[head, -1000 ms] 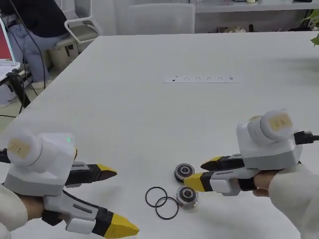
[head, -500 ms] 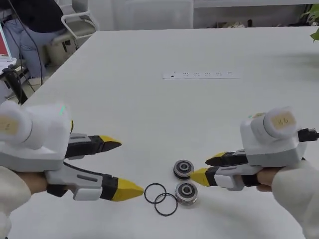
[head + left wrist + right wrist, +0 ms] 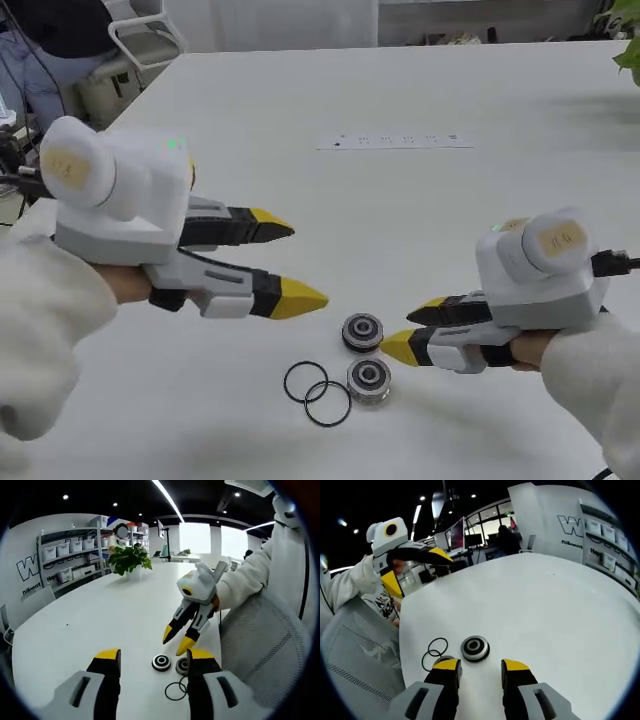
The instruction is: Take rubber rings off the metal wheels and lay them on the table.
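Lying flat on the table (image 3: 180,400), nearest the person, two rings (image 3: 318,392) are seen overlapped, touched by neither gripper. Just to their right the near wheel (image 3: 369,380) is set, and the far wheel (image 3: 362,330) just beyond it, the two close together. The right gripper (image 3: 400,330) is held low at the right of the wheels, its jaws parted with nothing between them and its tips near the far wheel. In the right gripper view the far wheel is framed just ahead of the jaws, and the near wheel is half hidden behind one jaw. The left gripper (image 3: 305,265) is held above the table at the left, its jaws spread wide and empty, pointed toward the wheels. Farther off, a socket strip (image 3: 395,141) is set in the table, and a chair (image 3: 140,45) is seen past the far edge.
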Motion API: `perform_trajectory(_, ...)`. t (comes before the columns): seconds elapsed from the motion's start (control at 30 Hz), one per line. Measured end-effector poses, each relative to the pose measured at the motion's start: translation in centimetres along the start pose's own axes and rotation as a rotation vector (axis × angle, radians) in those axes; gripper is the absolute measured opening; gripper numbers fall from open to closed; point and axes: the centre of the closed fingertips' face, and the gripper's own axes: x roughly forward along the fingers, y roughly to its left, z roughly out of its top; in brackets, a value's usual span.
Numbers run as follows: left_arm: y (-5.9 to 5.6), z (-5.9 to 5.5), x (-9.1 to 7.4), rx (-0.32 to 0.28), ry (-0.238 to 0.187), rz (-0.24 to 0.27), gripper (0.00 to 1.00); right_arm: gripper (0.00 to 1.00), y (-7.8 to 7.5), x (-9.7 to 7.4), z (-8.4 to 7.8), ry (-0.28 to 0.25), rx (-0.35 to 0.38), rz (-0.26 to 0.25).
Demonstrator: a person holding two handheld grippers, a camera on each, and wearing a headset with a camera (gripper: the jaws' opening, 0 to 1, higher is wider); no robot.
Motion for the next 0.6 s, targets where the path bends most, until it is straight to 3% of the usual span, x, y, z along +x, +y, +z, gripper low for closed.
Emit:
perform_trajectory(0.17, -0.2, 0.1, 1.9, 0.026, 0.001, -0.027, 0.42, 0.28, 0.0, 0.2, -0.2, 0.007, -0.01, 0.002)
perform_trajectory(0.27, -0.6, -0.4, 3.1, 0.037, 0.014, -0.053, 0.39, 0.27, 0.3, 0.5, 0.0, 0.002, -0.043, 0.007)
perform_trajectory(0.43, -1.0, -2.3, 4.7, 0.05, 0.05, -0.075, 0.31, 0.26, 0.6, 1.3, -0.6, 0.035, -0.084, 0.019)
perform_trajectory(0.6, -1.3, -4.4, 5.7, 0.03, 0.089, -0.097, 0.24, 0.26, 0.2, 1.6, -0.3, 0.021, -0.084, 0.018)
